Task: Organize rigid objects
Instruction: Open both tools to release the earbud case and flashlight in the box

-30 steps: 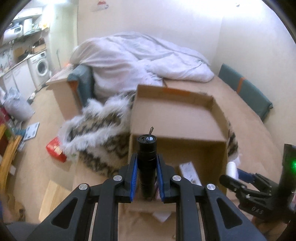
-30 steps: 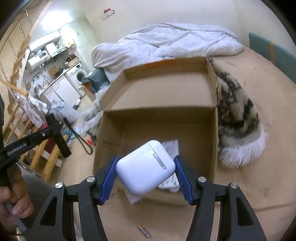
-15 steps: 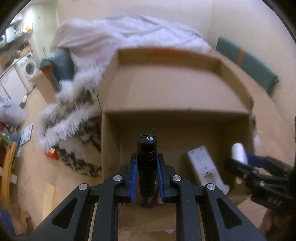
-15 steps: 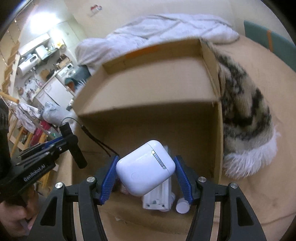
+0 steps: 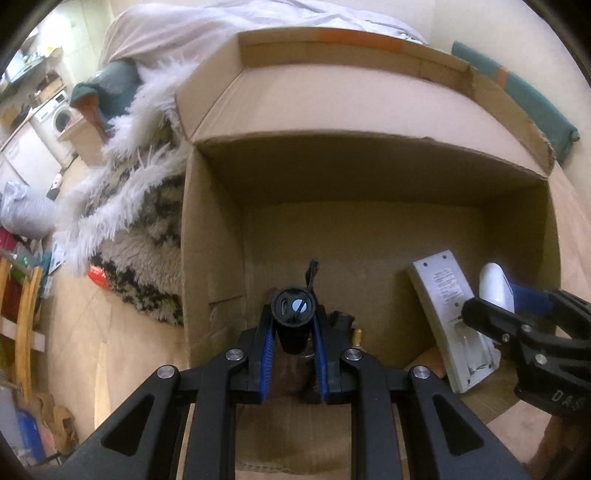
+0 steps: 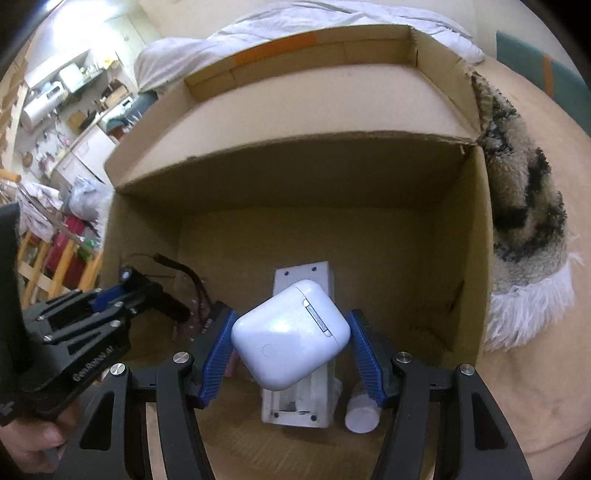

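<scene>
An open cardboard box [image 5: 214, 236] [image 6: 476, 236] fills both views. My left gripper [image 5: 293, 325] is shut on a black flashlight [image 5: 293, 314] with a wrist strap, held inside the box over its left side. My right gripper [image 6: 295, 343] is shut on a white earbud case [image 6: 291, 336], held tilted inside the box over a white charger [image 6: 295, 398] [image 5: 450, 317] that lies on the box floor. The right gripper [image 5: 517, 314] shows at the right of the left wrist view, and the left gripper [image 6: 122, 295] shows at the left of the right wrist view.
A small white cylinder [image 6: 362, 410] lies beside the charger. A fluffy patterned blanket [image 5: 140, 221] [image 6: 524, 229] lies against both outer sides of the box. A white duvet [image 5: 177, 33] is heaped behind. A hand [image 6: 26, 443] grips the left tool's handle.
Both grippers have sunk from above the box rim into the box, each keeping hold of its object. The box now looms larger in both views.
</scene>
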`<state>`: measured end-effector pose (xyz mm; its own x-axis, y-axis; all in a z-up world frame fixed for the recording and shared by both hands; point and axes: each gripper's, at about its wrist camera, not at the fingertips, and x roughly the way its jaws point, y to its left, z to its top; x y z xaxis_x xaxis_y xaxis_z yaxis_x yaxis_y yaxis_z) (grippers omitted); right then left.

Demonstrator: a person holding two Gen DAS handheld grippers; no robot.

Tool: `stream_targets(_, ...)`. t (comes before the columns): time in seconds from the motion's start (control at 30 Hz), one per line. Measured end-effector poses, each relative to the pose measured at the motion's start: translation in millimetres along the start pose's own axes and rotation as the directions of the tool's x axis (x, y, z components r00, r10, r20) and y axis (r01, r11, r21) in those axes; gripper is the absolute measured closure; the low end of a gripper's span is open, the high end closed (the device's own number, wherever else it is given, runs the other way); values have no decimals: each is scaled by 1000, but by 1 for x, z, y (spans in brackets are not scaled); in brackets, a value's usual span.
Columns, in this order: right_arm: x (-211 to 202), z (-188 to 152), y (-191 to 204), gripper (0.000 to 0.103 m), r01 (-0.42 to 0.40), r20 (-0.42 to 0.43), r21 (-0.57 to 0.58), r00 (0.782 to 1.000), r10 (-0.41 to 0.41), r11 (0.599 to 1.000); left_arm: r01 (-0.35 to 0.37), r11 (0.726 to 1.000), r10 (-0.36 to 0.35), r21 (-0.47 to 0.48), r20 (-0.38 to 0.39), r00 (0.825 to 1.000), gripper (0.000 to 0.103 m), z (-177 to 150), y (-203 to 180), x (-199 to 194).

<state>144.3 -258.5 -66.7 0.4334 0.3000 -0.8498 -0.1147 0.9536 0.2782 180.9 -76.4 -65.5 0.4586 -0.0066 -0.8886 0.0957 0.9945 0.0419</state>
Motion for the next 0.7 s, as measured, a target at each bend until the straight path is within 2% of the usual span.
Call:
stream_targets(0.2,9,-1,6,39,30,-21,-24,999,-30,999,-5,1000,5,-7,-14,1000,86,-3,3,4)
stream_targets(0.37,15,-1,6,39,28,-40,-15,999,-29,999,2,1000,-2,4,-18,1000,86,-6,-1,7)
stream_targets(0.53,17,-1,3,38,1,-50,11,999,0,1000,-9,999,8,34,13,1000,86,-6,-8,0)
stream_targets(0.63,12,1,6,30,-29,-20,16,999,29,999,0,1000,0,30,10,1000,85,-5,-7,0)
stream_targets(0.7,7,2,8,19,-44,9,14,999,44,999,-1,1000,1,27,9,1000,84,-4,-6,0)
